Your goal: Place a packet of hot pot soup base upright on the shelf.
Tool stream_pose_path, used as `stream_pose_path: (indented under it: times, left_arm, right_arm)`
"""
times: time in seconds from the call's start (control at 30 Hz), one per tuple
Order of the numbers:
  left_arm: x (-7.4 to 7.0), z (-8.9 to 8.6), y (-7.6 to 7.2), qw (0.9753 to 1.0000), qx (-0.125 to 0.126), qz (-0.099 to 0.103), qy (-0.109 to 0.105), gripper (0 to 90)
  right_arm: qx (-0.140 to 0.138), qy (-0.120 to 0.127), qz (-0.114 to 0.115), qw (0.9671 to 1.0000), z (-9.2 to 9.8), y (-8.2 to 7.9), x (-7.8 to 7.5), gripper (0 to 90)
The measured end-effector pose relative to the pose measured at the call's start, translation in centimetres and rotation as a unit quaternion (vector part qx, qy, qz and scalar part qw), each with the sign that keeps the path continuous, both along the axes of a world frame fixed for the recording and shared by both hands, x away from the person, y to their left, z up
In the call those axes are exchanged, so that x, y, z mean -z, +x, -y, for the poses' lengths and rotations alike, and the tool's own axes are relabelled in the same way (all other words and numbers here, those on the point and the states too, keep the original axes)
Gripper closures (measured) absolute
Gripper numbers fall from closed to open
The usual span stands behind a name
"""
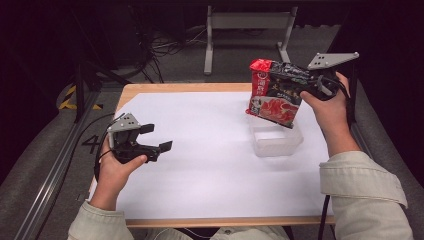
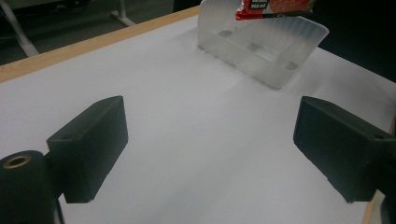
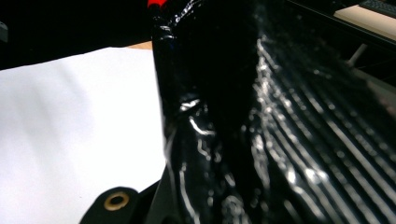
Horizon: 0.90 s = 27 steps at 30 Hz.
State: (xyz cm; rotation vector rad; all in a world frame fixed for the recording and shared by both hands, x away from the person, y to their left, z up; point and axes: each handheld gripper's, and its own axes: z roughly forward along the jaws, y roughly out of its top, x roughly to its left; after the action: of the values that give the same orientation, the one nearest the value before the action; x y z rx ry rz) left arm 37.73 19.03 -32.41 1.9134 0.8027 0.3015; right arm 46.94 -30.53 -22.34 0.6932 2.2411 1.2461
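Red-and-black foil, the snack packet (image 1: 276, 91) is hanging in the air, pinched by the right tongs (image 1: 306, 87), directly above the clear plastic tub (image 1: 276, 140) on the counter's (image 1: 200, 165) far right. Its long axis is tilting down toward the tub, so lowering should drop it in. The packet's white characters are too small to read, while the left tongs (image 1: 159, 137) are gaping empty, well apart at near left.

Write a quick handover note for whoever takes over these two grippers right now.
Right gripper: shut on the packet, held in the air above the tub.
Left gripper: open, holding nothing, over the near left of the white sheet.
Tub: clear plastic, nothing in it, on the right side of the sheet.
Done: packet picked up and brought over the tub.
Left, as it looks: lower the packet into the tub and let go.
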Motion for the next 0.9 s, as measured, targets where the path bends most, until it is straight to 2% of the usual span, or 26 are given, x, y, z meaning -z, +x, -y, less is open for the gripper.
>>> stream_pose_path:
  times: [0.53,0.9]
  left_arm:
    - [0.1,0.0,0.1,1.0000,0.003,0.000,0.006,11.1]
    - [0.2,0.1,0.1,1.0000,0.001,-0.006,0.001,11.1]
  right_arm:
    - [0.025,0.003,-0.014,0.9996,1.4,0.6,2.3,83.1]
    - [0.038,-0.005,-0.024,0.9990,1.7,1.1,3.9,83.1]
